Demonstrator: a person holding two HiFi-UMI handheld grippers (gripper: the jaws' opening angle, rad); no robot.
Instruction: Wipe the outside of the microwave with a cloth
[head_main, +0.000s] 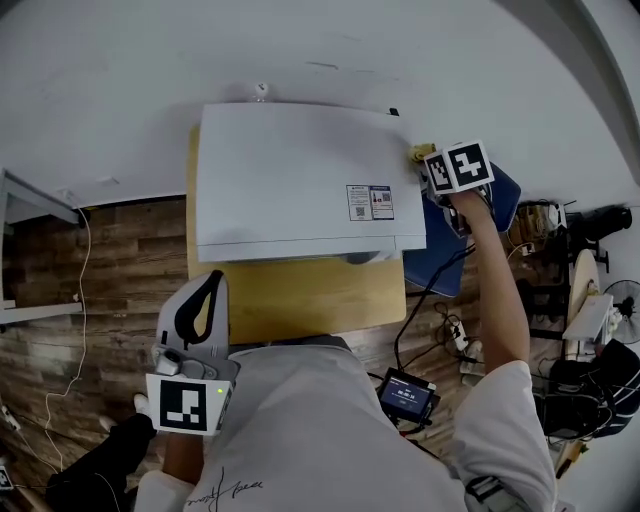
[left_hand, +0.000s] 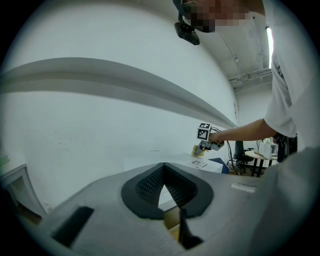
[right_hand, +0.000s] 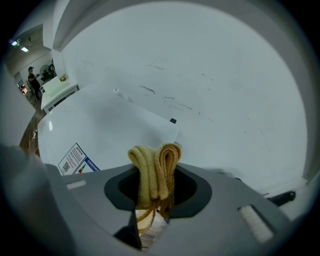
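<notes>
Microwave sits on a wooden table, its back edge close to the wall. The right gripper pinches a folded yellow cloth at the rear right corner. The left gripper, jaws together and empty, hangs off the table's front left edge. From above, the microwave's front face is hidden.
</notes>
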